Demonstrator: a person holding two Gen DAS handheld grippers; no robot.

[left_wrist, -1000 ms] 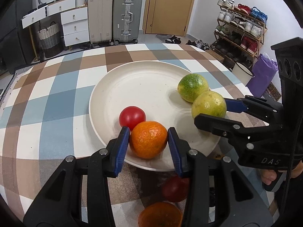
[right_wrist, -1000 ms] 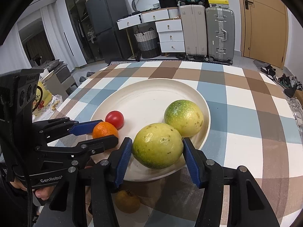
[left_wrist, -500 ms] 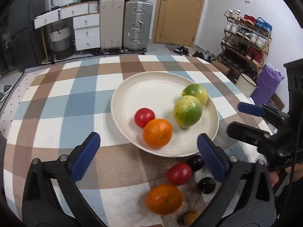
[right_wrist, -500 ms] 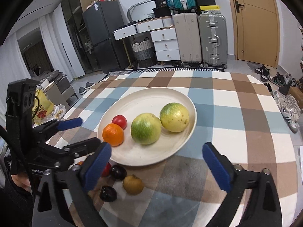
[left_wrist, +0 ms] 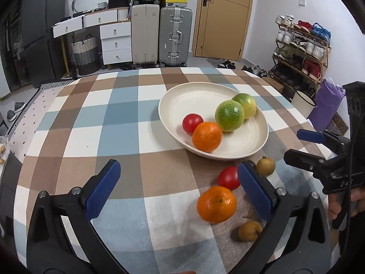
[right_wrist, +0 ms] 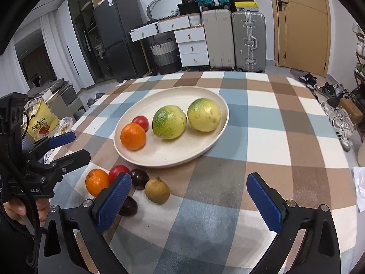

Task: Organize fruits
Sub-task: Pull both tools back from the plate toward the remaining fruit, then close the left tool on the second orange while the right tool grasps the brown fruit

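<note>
Both grippers stood with fingers wide apart and nothing between them: the left gripper (left_wrist: 178, 187) at the bottom of its view, the right gripper (right_wrist: 189, 196) likewise. The plate (right_wrist: 173, 153), at the centre of the checked tablecloth (right_wrist: 273, 141), held an orange (right_wrist: 133, 136), a tomato (right_wrist: 140, 122) and two green-yellow fruits (right_wrist: 169, 122). Below the plate, on the cloth, lay another orange (left_wrist: 216, 204), a tomato (left_wrist: 228, 177) and small brown fruits (right_wrist: 157, 190).

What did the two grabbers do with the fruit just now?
The left gripper let go of the orange, and the right gripper let go of the yellow-green fruit. Both pulled back, jaws wide open. All four fruits stay on the plate.
</note>
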